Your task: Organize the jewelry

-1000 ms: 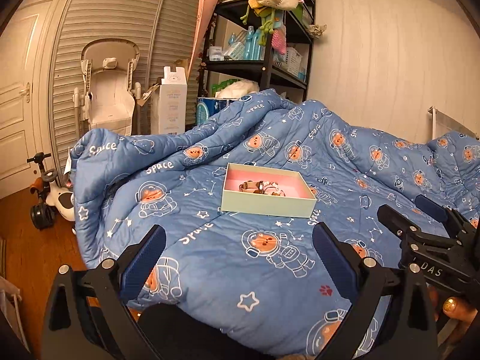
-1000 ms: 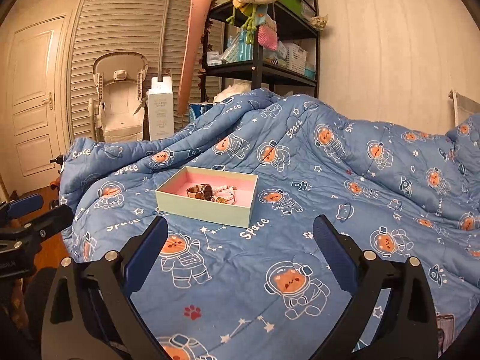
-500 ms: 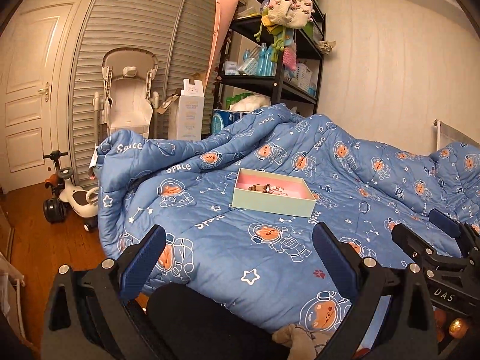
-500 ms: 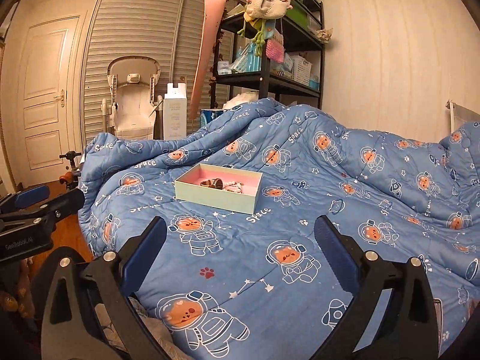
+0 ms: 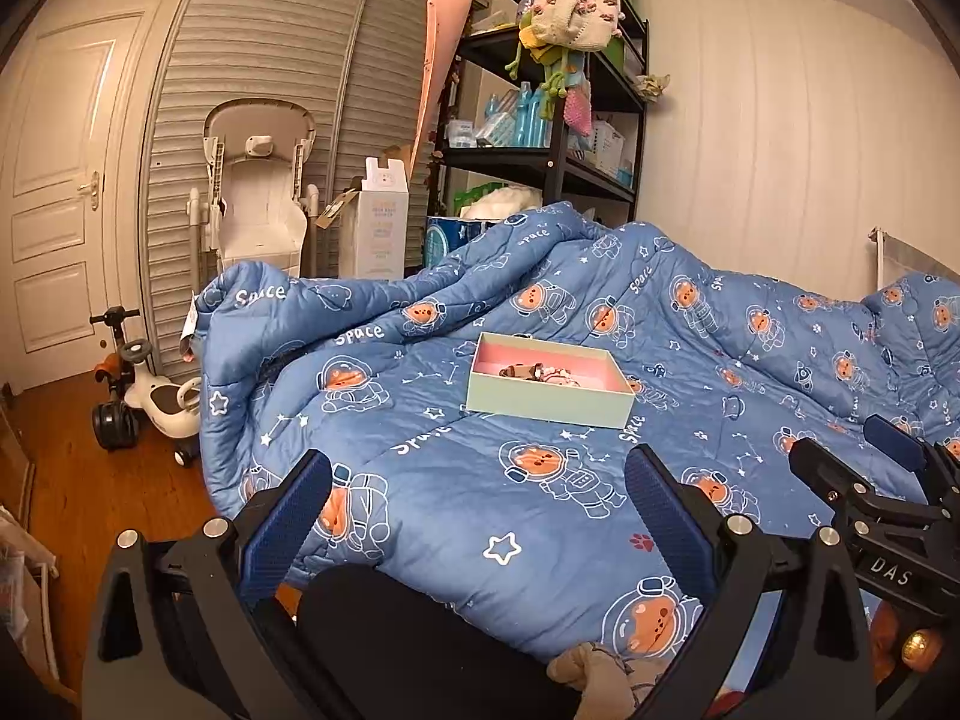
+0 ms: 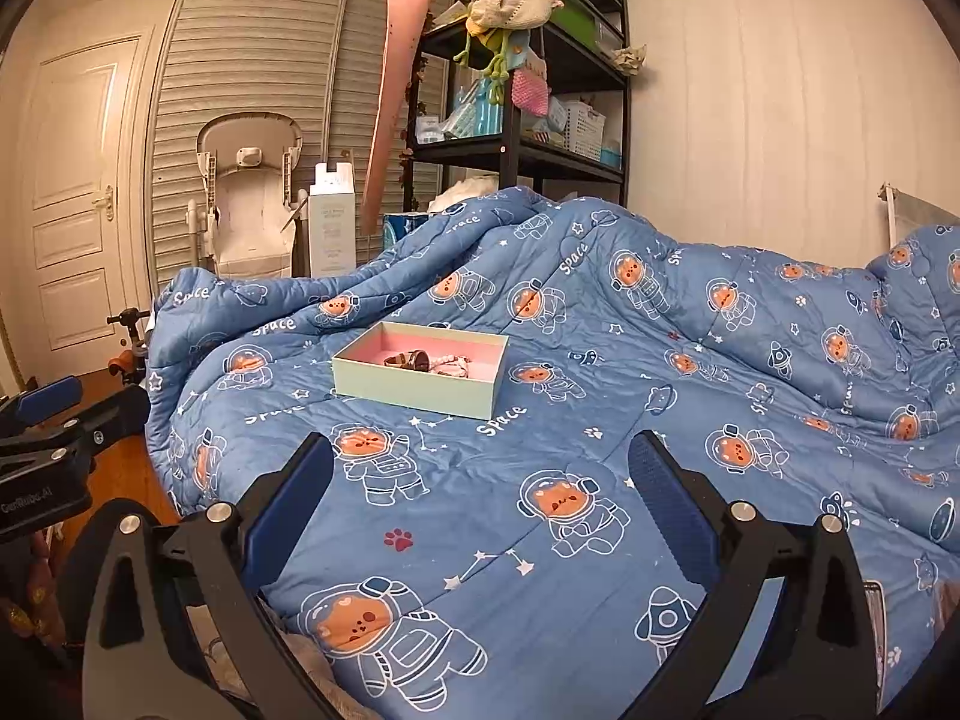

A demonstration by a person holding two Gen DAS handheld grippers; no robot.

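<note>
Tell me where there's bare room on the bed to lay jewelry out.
Bare quilt lies between the box and both open grippers, the left gripper and the right gripper, also right of the box. The box itself is crowded: jewelry clusters mid-tray.

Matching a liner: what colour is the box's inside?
Pink inside the box, mint-green outside; clearest in the right wrist view.
</note>
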